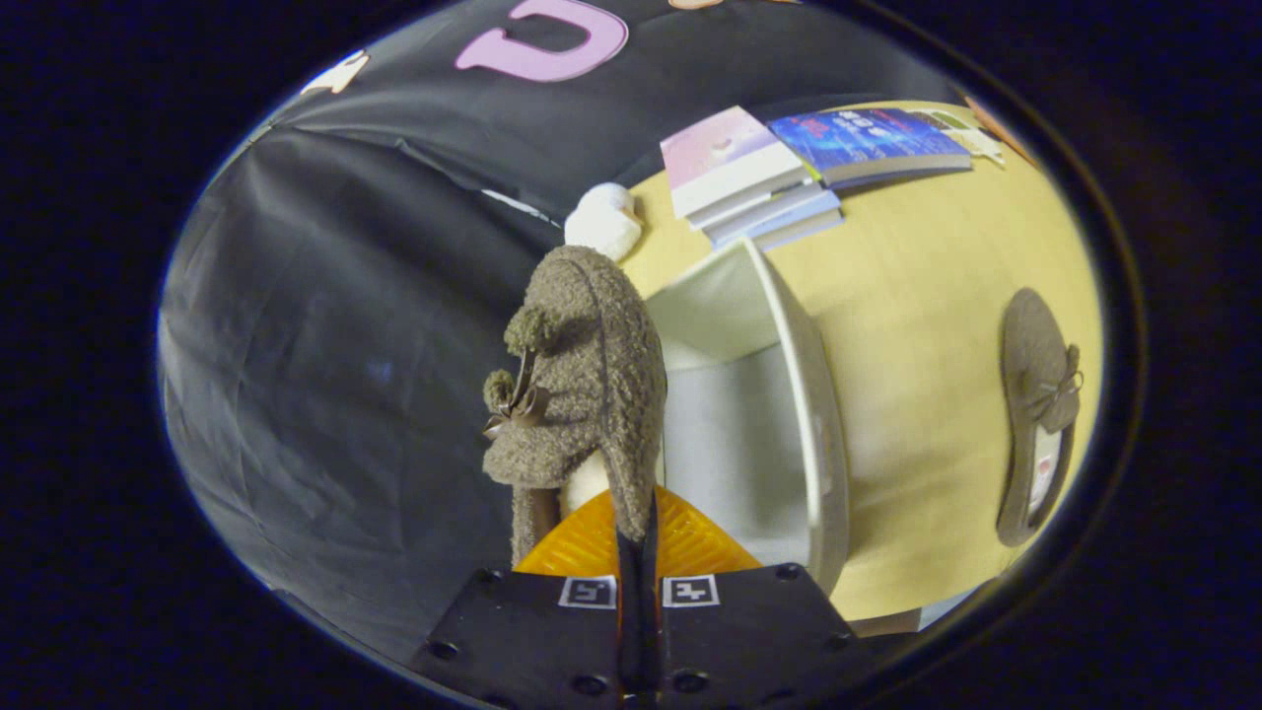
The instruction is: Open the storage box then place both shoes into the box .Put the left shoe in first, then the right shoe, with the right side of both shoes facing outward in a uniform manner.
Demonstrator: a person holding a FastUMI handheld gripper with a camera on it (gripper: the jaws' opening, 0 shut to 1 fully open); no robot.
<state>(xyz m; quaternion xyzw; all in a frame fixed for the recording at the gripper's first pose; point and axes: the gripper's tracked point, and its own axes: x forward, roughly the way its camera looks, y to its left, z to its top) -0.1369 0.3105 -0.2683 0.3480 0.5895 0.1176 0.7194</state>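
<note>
My gripper (636, 537) is shut on the side wall of a fuzzy brown shoe (582, 385) with a small bow and pom-poms, and holds it up in the air, toe pointing away from me. Just beyond and beside it stands the white storage box (823, 414), open, its pale inside showing nothing in it. The second brown shoe (1035, 414) lies flat on the yellow table (917, 296), past the far side of the box, bow facing up.
A stack of books (759, 187) lies on the table beyond the box, with a white plush object (603, 222) beside it. The black cloth wall (345, 345) hangs close behind the held shoe.
</note>
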